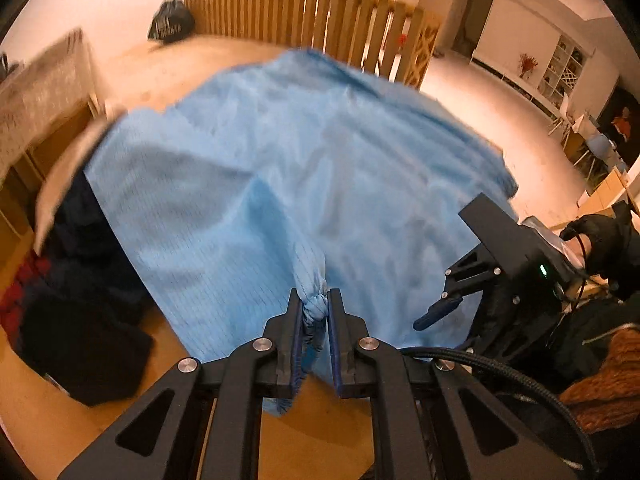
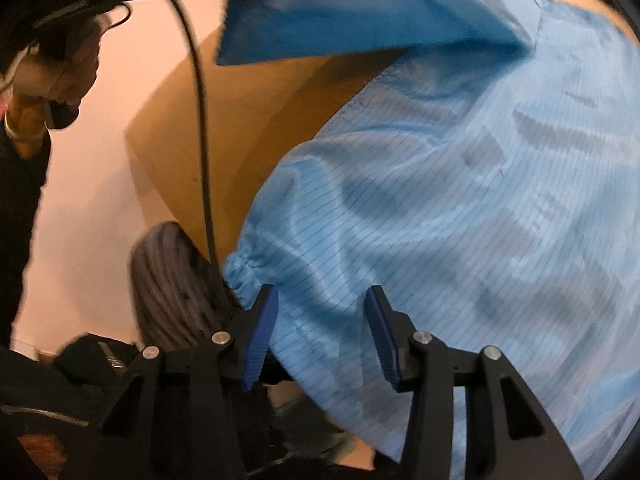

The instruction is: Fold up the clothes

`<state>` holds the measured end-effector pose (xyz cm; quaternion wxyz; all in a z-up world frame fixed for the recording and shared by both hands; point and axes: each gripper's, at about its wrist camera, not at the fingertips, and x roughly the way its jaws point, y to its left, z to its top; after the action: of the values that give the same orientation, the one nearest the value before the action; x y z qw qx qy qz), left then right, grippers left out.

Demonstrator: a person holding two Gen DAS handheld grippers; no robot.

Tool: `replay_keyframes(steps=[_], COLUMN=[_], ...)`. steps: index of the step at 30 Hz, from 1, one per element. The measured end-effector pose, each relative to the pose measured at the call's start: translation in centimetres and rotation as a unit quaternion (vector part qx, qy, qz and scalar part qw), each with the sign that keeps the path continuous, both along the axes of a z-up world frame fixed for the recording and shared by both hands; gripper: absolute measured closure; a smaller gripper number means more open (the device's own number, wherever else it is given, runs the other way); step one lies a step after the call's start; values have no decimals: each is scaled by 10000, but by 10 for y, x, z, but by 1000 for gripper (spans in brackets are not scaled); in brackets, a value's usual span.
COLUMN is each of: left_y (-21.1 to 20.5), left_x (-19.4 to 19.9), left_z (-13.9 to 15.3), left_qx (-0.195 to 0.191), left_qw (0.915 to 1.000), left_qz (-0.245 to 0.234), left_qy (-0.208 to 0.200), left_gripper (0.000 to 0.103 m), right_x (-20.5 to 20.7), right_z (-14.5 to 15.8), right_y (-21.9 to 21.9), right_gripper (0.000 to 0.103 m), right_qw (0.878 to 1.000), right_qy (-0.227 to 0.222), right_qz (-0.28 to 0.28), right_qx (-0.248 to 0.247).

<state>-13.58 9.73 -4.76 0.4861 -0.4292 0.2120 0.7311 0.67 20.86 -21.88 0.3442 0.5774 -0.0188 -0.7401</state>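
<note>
**A:** What did the left wrist view show?

**B:** The left gripper was pinched tight on a gathered, elasticated cuff of the blue garment, its blue-padded fingers pressed against the bunched cloth from both sides. The rest of the garment spread away from that cuff, lifted and blurred, over the wooden table.

**A:** Anything else near the garment?

**B:** To the left of it lay a pile of dark clothes with a bit of red at its edge. Beyond the garment stood a wooden slat fence, with a black bag at its left end. To the right of the garment the right gripper came in sideways (only one blue-tipped finger was plain there, so that view did not settle its opening).

**A:** And the right wrist view?

**B:** There the right gripper stood well open, its two blue pads spread apart. The blue garment draped across the gap, thin dark stripes running through it, a second elastic cuff just beside the left pad. I could not tell whether either pad touched the fabric. Behind the garment showed the wooden table, and a black cable hung in front of that.
</note>
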Motion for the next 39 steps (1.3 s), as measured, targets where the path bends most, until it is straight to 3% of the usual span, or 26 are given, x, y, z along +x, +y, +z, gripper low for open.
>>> replay_keyframes(steps=[4,8,11,17,21,29,33,39], left_y=[3,3,-2,-3,-3,-27,-37,-50], left_x=[-12,-17,-17,-23,-26,-51,-52,-50], left_z=[31,54,68,70,73,80,79,79], left_qx=[259,531,690,779,770,1154,1182,1172], left_qw=[9993,9977,9962,9951,9942,9903,9892,9884], left_qz=[-30,66,136,241,262,440,528,592], left_qy=[253,427,509,562,707,639,692,767], left_gripper=[93,93,93,93,93,93,93,93], right_x=[-39,-106,-175,-294,-360,-422,-447,-457], right_z=[45,96,108,64,25,12,7,-5], right_y=[52,95,110,122,119,113,99,86], right_gripper=[58,43,42,42,42,42,42,42], right_qw=[9979,9890,9825,9781,9665,9615,9644,9645], right_qy=[253,755,829,19,-591,-502,-417,-423], right_qz=[-600,-1218,-1600,-2080,-2488,-2692,-2612,-2608], right_qx=[-36,358,466,86,-206,-240,42,57])
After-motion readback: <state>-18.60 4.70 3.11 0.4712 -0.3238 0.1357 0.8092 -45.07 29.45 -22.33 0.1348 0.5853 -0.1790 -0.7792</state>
